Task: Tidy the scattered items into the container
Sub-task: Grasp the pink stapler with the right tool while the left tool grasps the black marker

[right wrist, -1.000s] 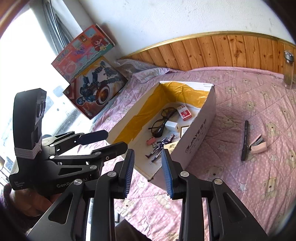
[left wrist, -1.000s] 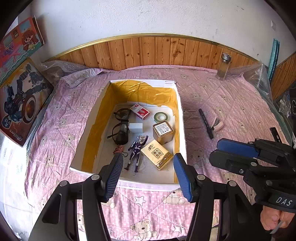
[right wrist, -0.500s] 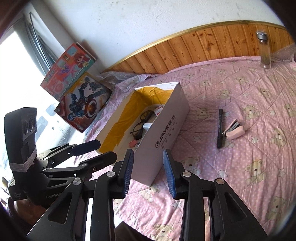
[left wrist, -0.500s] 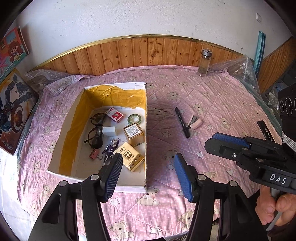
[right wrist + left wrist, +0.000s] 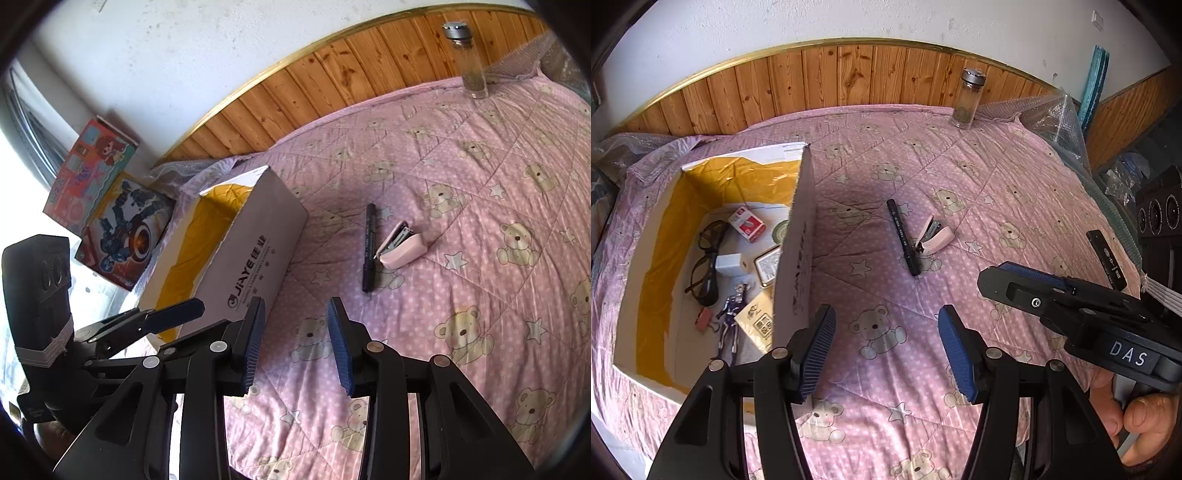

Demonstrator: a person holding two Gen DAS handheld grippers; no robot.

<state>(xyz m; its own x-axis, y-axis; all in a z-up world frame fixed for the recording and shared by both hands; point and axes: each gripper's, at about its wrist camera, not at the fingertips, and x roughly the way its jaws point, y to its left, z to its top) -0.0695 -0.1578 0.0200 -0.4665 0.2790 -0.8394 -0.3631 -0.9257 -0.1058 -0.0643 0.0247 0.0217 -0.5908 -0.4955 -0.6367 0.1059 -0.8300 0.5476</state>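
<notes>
Marker (image 5: 903, 237) and pink stapler (image 5: 932, 236) touch at centre frame, right of the box (image 5: 796, 254). Both the left gripper (image 5: 886, 349) and right gripper (image 5: 295, 343) hover spread, empty. Best to straddle the marker's midpoint crosswise, clear of the stapler.

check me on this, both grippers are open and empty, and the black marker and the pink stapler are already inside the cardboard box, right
Not quite. The black marker and the pink stapler are not in the cardboard box; they lie side by side on the pink bedspread to its right, as the left wrist view shows. The rest holds: the left gripper and the right gripper are both open and empty.
</notes>
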